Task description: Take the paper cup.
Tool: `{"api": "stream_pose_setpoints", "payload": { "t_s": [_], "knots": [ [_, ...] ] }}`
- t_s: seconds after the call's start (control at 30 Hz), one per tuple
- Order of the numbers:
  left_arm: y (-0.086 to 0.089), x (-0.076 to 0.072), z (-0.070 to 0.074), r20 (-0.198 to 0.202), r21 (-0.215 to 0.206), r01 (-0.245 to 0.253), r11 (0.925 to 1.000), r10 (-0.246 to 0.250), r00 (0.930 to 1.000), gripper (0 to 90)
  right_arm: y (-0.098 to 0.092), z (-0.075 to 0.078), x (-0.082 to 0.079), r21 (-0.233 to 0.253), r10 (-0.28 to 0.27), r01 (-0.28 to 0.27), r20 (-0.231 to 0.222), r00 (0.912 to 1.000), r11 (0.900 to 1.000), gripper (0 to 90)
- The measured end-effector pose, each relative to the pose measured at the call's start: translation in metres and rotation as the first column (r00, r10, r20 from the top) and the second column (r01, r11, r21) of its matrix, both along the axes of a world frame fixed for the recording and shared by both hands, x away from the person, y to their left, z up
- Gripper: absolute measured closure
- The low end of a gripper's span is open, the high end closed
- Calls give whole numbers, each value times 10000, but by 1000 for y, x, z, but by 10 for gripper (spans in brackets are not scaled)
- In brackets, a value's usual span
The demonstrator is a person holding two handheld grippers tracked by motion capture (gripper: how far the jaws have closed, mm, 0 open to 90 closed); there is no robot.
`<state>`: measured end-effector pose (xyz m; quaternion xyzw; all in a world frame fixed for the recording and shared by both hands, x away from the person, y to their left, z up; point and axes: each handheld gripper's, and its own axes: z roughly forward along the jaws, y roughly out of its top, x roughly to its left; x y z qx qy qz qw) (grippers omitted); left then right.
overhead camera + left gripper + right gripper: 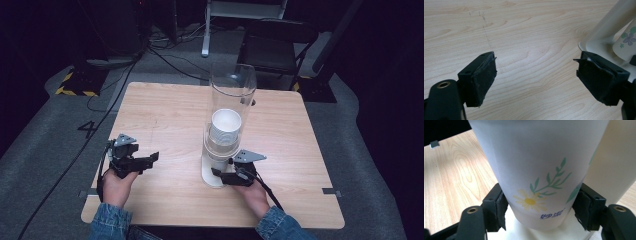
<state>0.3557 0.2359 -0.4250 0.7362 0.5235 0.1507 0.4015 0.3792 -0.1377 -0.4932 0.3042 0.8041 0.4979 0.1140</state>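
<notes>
Right tongs (541,216) clamped, by the look of it, on the lowest paper cup (536,175) hanging from the dispenser (222,150) at the near middle of the bench (165,120), probably to draw it down and out; left tongs (536,77) spread wide and empty over bare wood at the near left, likely waiting. Hard to tell whether both pads (500,211) truly press the cup wall, and number of cups stacked in the clear tube (232,87) unclear.

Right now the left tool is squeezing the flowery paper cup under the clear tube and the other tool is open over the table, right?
Almost. The right tool squeezes the flowery paper cup, as the right gripper view shows. The left tool is the open one over the table, seen in the left gripper view. The cup does sit under the clear tube.
</notes>
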Motion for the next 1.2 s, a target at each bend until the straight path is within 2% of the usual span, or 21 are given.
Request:
{"api": "stream_pose_setpoints", "payload": {
  "t_s": [0.1, 0.17, 0.57, 0.83, 1.2],
  "knots": [
    [-1, 1, 0, -10, -20, 22, 10000, -22, 10000, 160, 0, -1, 0, -121, -75, 72, -211, 9997, 9999, 345],
    [-2, 2, 0, -40, -18, 22, 10000, -23, 10000, 160, -1, -3, -1, -174, -148, 138, -583, 9982, 9998, 345],
    [-6, 7, 0, -35, -40, 114, 9999, -114, 9999, 160, -1, -5, -4, -672, -202, 148, -798, 9966, 9976, 345],
    [-9, 13, -1, -38, -78, 149, 9999, -149, 9999, 159, -3, -4, -7, -852, -121, 50, -831, 9965, 9964, 344],
    [-14, 24, 0, -63, -189, 284, 9994, -286, 9996, 160, -15, 0, -17, -1262, -387, 320, -506, 9980, 9915, 344]
  ]
}}
